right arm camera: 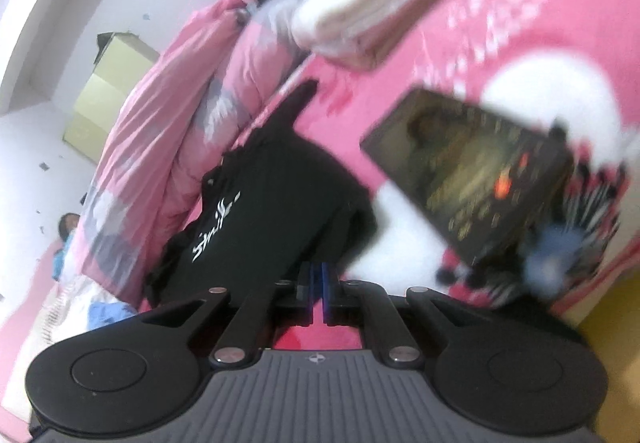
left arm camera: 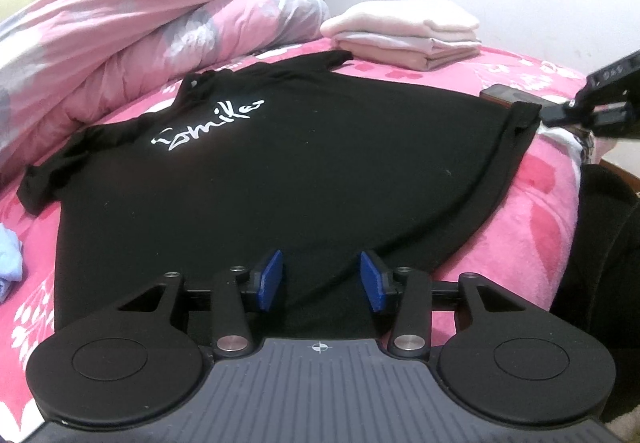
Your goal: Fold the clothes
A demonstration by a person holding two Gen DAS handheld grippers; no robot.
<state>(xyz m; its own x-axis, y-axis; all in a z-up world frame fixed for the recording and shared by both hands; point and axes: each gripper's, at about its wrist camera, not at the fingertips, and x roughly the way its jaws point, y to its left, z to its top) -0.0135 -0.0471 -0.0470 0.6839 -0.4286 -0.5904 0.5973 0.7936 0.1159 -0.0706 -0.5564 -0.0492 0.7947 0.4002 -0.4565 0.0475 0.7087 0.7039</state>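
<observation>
Black T-shirt (left arm camera: 280, 179): lies spread flat on the pink bed cover (left arm camera: 500, 203), white lettering up; in the left wrist view it fills the centre, collar toward 11 o'clock, hem toward 6 o'clock.
Left gripper (left arm camera: 322, 281): jaws parted, blue pads (left arm camera: 270, 279) wide apart with nothing between them, held over the hem at 6 o'clock.
Right gripper (right arm camera: 318, 285): blue pads pressed together at the shirt's corner; the blur hides whether fabric is pinched between them. In the left wrist view it shows at 3 o'clock, by the hem corner.
Folded stack (left arm camera: 404, 35): pale garments piled at 1 o'clock beyond the shirt.
Quilt (left arm camera: 140, 27): pink and grey, bunched at 10 o'clock.
Dark book (right arm camera: 472, 179): on the cover at 3 o'clock in the right wrist view, blurred.
Blue cloth (left arm camera: 10, 263): crumpled at 9 o'clock.
</observation>
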